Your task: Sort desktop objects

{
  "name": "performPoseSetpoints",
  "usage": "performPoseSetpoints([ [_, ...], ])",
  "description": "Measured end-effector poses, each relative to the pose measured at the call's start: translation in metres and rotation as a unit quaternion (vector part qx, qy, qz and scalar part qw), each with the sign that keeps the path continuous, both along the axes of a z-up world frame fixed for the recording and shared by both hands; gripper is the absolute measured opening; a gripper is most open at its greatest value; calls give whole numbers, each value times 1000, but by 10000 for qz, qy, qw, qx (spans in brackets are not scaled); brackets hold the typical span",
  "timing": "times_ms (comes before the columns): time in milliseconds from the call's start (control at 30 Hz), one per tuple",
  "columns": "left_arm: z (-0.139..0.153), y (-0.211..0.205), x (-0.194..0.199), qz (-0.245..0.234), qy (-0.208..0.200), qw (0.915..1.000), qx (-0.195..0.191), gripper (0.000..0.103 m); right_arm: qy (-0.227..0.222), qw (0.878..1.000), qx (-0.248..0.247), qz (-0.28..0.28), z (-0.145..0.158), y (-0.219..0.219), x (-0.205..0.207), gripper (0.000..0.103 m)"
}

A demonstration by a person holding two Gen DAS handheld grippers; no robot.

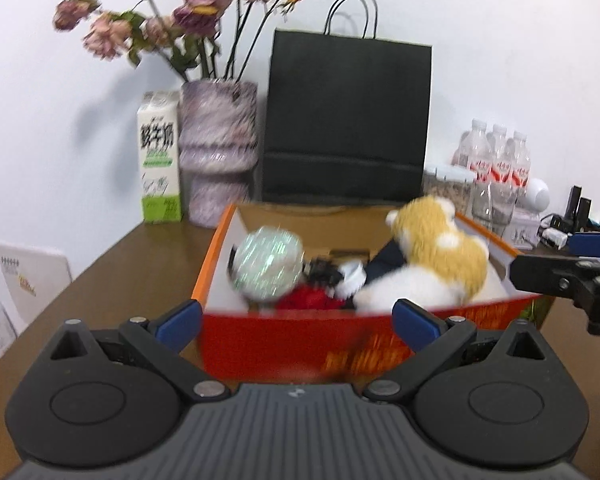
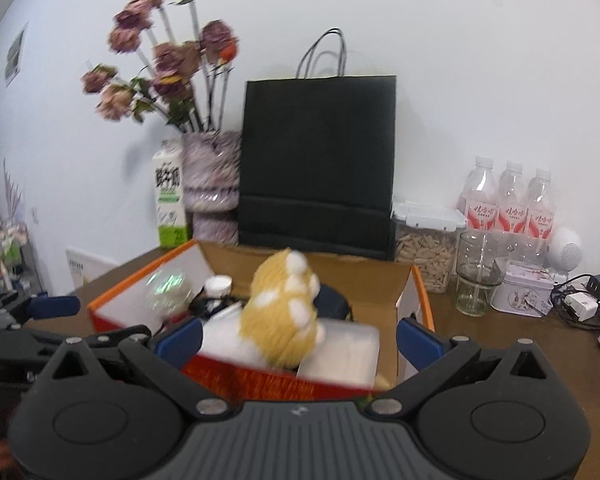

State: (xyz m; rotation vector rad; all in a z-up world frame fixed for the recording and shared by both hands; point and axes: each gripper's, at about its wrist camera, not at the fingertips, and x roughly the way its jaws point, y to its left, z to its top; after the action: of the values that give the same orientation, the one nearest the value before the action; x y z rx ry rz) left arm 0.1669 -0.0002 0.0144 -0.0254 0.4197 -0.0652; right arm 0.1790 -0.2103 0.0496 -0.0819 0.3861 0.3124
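Jaws of both grippers spread wide, gripping nothing. Left gripper [image 1: 298, 322] sits at near wall of the orange cardboard box [image 1: 260, 344], blue pads either side of its near edge. Right gripper [image 2: 298, 338] likewise at the near side of the box, further right; its black finger also shows at the right edge of the left wrist view.

Box stands open on the brown desk [image 1: 140, 256], near middle. Inside: yellow-and-white plush toy [image 1: 440, 256] on the right half, lying over a white flat packet [image 2: 348, 350]; glittery silver ball [image 1: 268, 268] at left; small white cup [image 2: 218, 285], a red thing and dark items between them, blurred.

Behind box, against wall: black paper bag [image 1: 346, 120] upright, marbled vase [image 1: 218, 152] with dried roses [image 1: 196, 12] to its left, milk carton [image 1: 160, 156] just left of vase. Far right: clear lidded container of seeds [image 2: 424, 248], three water bottles [image 2: 510, 200], empty glass [image 2: 476, 276], small tin [image 2: 524, 288], white round speaker [image 2: 566, 254], charger and cables [image 2: 578, 306].
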Motion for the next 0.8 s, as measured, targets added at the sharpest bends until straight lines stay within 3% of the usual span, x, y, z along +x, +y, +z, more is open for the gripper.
performPoseSetpoints([
  [367,-6,0,-57,-54,41,10000,48,103,310,9994,-93,-155,-19,8,-60,103],
  [800,-2,-3,-126,-150,-60,9998,85,103,368,9988,211,-248,-17,11,-132,103],
])
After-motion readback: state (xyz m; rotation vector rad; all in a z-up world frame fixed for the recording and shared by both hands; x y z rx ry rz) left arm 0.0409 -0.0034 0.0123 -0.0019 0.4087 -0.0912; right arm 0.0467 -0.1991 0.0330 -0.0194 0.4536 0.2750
